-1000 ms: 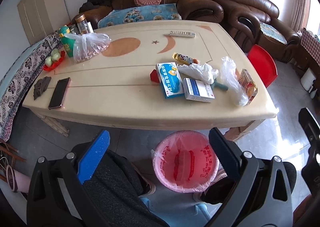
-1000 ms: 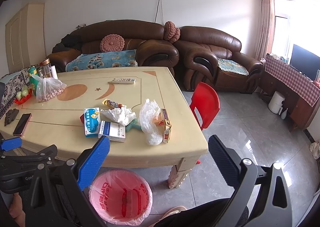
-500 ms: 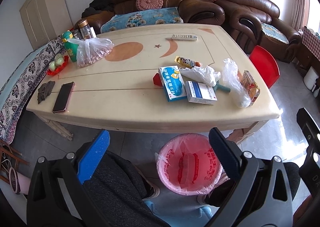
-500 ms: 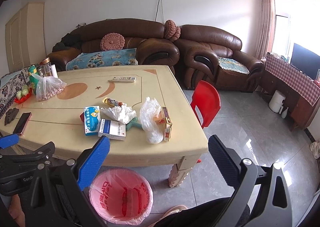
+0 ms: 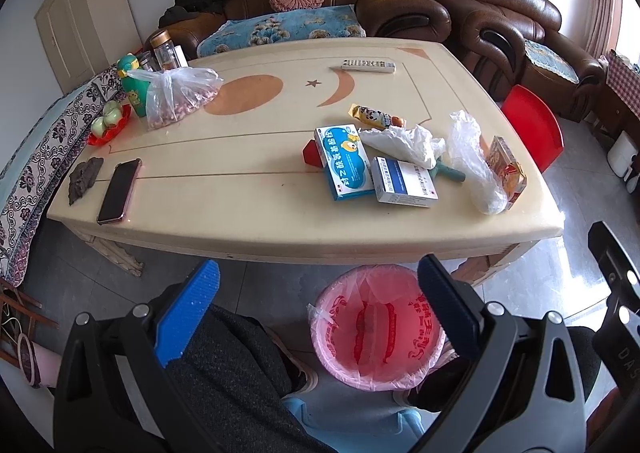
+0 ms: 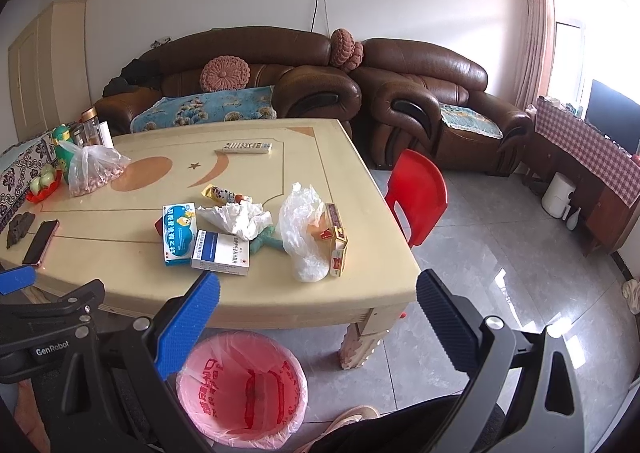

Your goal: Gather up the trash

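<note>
Your left hand-held gripper [image 5: 318, 303] hangs with its blue-padded jaws spread wide and empty, below the near edge of the cream, curved-edged surface [image 5: 240, 189] and just above the pink-lined round trash bin [image 5: 378, 337] that stands on the floor in front of your knees. Your right hand-held gripper [image 6: 318, 305] is likewise wide and empty, held off the near right corner of the surface, with the same bin [image 6: 242, 393] low between its jaws. The trash lies well ahead of both, clustered on the right half of the surface: a crumpled white tissue [image 5: 404, 141] resting partly on a white-and-blue medicine carton [image 5: 404, 183], a blue cartoon-printed carton [image 5: 346, 161] touching that carton's left side, a yellow snack wrapper [image 5: 374, 117] just behind the tissue, a clear crumpled plastic bag [image 5: 474, 165], and a red-and-gold small box [image 5: 506, 169] against the bag near the right edge. Farther left lie a dark smartphone [image 5: 119, 191], a knotted clear bag of reddish nuts [image 5: 176, 97] and a white remote control [image 5: 368, 65]. Behind the surface stand brown leather sofas [image 6: 420, 69] and a red plastic chair [image 6: 420, 193] on grey floor tiles.
</note>
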